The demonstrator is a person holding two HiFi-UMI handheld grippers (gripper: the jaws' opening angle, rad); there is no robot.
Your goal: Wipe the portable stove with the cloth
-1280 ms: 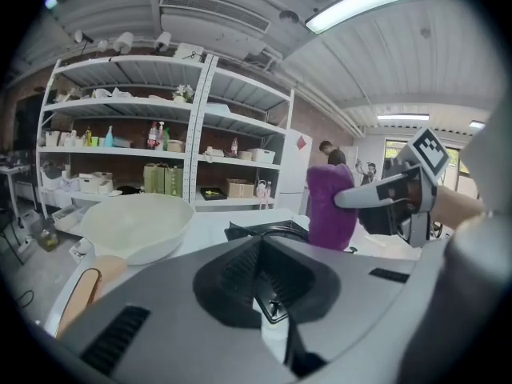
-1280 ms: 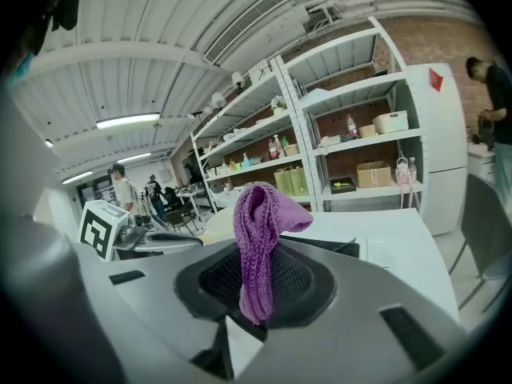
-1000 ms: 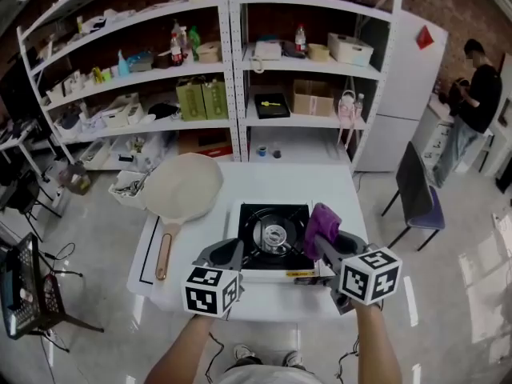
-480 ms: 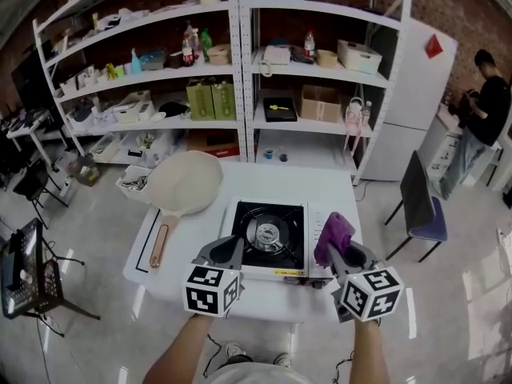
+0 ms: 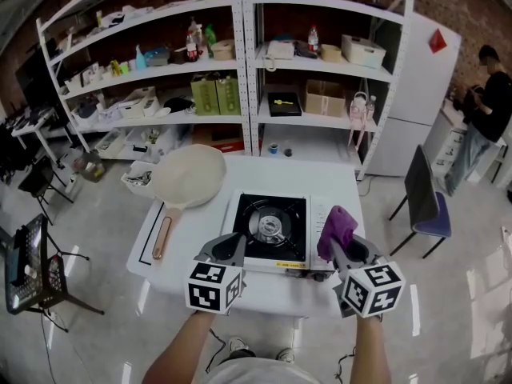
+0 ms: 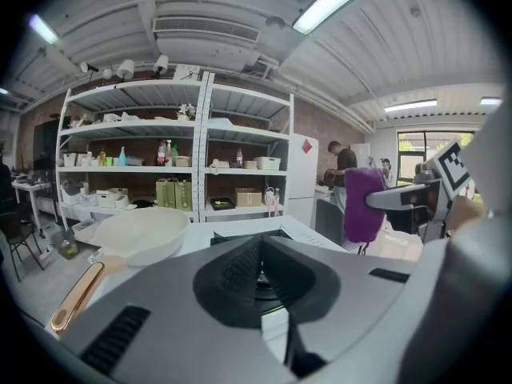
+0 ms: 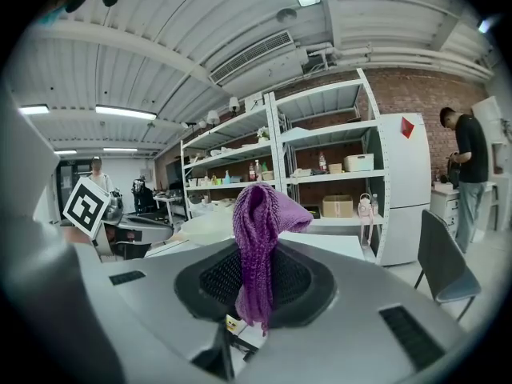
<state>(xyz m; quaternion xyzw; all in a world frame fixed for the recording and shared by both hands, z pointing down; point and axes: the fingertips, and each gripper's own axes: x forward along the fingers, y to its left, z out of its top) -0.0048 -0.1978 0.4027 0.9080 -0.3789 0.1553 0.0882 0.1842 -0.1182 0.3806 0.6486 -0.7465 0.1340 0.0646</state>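
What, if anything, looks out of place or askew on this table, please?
Nothing looks spilled or damaged. The one oddity is the cream pan: its bowl seems to hang over the white table's far-left corner. The portable stove sits square, and the right gripper holds the purple cloth off it.

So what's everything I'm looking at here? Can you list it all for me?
Table: one, white, centre of the room.
Portable stove: one, black top on a pale body, at the table's near edge.
Frying pan: one, cream with a tan handle, on the table left of the stove.
Cloth: one, purple, held up beside the stove's right side.
Shelving: two bays, white, stocked, behind the table.
Tall cabinet: one, white, right of the shelving.
Chair: one, dark with a purple seat, right of the table.
Person: one, dark clothes, far right.
Left gripper: grey, jaws together, empty.
Right gripper: grey, clamping the cloth.
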